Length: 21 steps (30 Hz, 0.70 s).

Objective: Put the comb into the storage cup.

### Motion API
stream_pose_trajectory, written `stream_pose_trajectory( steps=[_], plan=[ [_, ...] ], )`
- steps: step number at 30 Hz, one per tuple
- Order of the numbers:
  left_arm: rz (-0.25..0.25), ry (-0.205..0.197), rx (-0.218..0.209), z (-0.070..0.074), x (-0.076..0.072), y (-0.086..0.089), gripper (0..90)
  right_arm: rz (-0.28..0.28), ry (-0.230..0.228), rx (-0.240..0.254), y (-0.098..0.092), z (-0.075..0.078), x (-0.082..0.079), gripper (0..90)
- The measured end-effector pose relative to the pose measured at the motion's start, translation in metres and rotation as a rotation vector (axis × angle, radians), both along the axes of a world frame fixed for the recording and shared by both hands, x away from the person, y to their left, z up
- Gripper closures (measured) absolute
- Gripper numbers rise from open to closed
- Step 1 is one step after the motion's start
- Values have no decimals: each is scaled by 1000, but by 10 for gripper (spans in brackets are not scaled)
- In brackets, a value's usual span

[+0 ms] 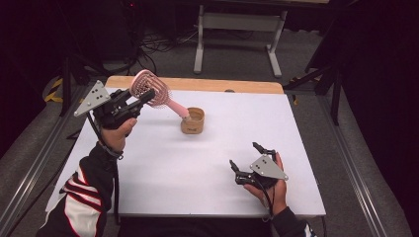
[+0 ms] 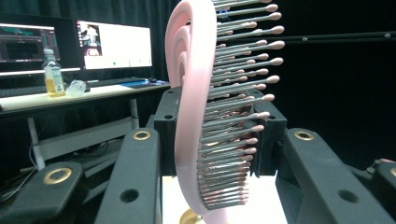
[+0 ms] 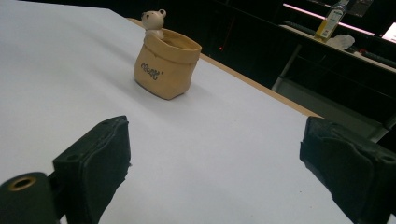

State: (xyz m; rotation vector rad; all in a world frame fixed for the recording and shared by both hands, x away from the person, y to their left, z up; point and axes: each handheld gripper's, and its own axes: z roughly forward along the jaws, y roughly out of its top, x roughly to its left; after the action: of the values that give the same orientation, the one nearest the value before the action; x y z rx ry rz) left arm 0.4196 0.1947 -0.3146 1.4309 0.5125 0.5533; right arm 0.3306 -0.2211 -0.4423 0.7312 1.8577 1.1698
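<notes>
High view: left tongs are clamped on the head of a pink brush, held above the far left of the white tabletop; the brush slants down to the right, and its handle end meets the rim of a tan pot standing near the tabletop's middle, toward the far edge. Whether the handle tip sits inside the pot or just at the rim cannot be told from here. Right tongs rest low at the near right, jaws spread wide with nothing between them, well apart from the pot. Left gripper view: brush seen edge-on, upright between the two black jaws, which press on it; rows of round-tipped bristles point right. The handle runs out of the bottom of the frame, where a sliver of the pot's rim shows. Behind, a desk with monitors and a bottle, which the high view lacks. Right gripper view: jaws far apart at either lower corner, bare tabletop between. The pot shows as a sack-shaped holder with lettering on its front and a small bear figure at its far rim; its inside is hard to make out.
</notes>
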Motion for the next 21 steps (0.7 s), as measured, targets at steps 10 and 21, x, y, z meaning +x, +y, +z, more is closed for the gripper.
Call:
stream_pose_trajectory(
  steps=[10, 21],
  plan=[
    [7, 24, 11, 0, 18, -15, 637, 0, -4, 8, -2, 1, 0, 92],
    [10, 61, 11, -3, 42, -35, 638, 3, -1, 12, -3, 2, -1, 92]
  ],
)
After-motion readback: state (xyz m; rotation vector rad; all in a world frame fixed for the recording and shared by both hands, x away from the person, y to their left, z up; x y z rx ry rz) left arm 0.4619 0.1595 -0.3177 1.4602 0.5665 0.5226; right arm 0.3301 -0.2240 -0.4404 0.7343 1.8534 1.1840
